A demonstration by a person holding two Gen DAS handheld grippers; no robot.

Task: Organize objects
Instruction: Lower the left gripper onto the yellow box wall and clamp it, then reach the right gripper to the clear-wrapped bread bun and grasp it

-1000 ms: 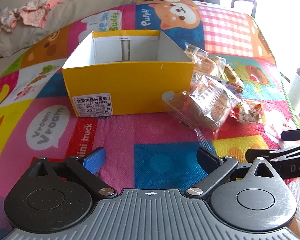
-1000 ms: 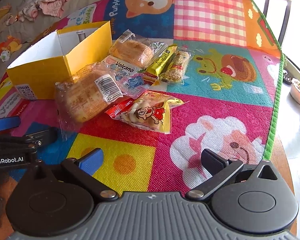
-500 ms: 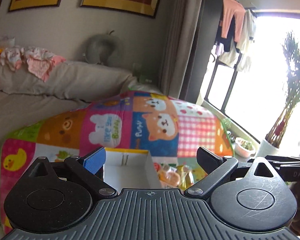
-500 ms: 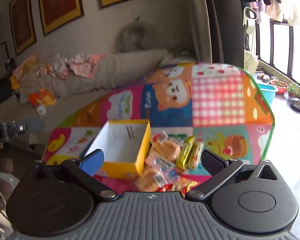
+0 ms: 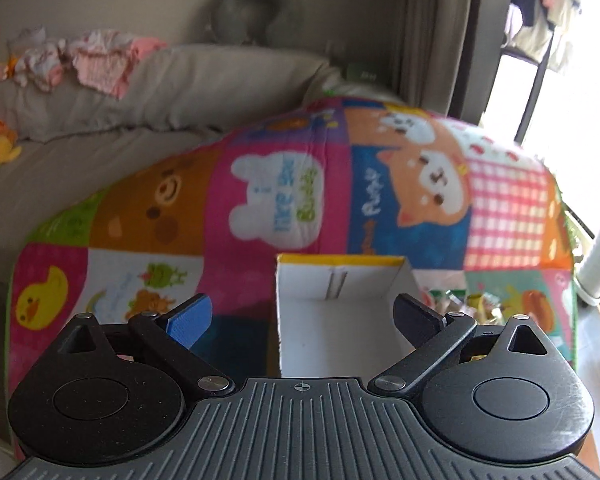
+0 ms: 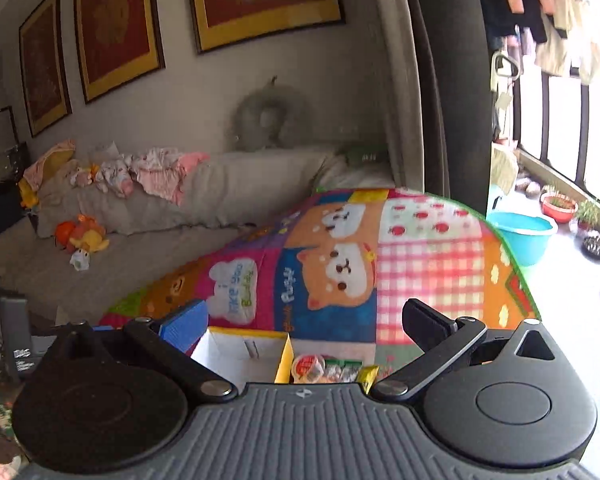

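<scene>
Matt cardboard box (image 5: 340,320), soft printed mat (image 5: 284,200)

I see box (image 5: 342,312) on mat (image 5: 260,200); snack packets (image 6: 332,368) just right of box; sofa (image 6: 140,216) behind mat.

I noted three framed pictures (image 6: 116,28) above a grey sofa (image 6: 148,216); daylight entered through the barred window (image 6: 560,120).

A colourful cartoon-patterned play mat (image 5: 284,200) is covering the supporting surface. An open yellow box (image 5: 340,300) with a white interior is sitting on it, and wrapped snack packets (image 6: 332,368) are lying just beside the box's right wall.
</scene>
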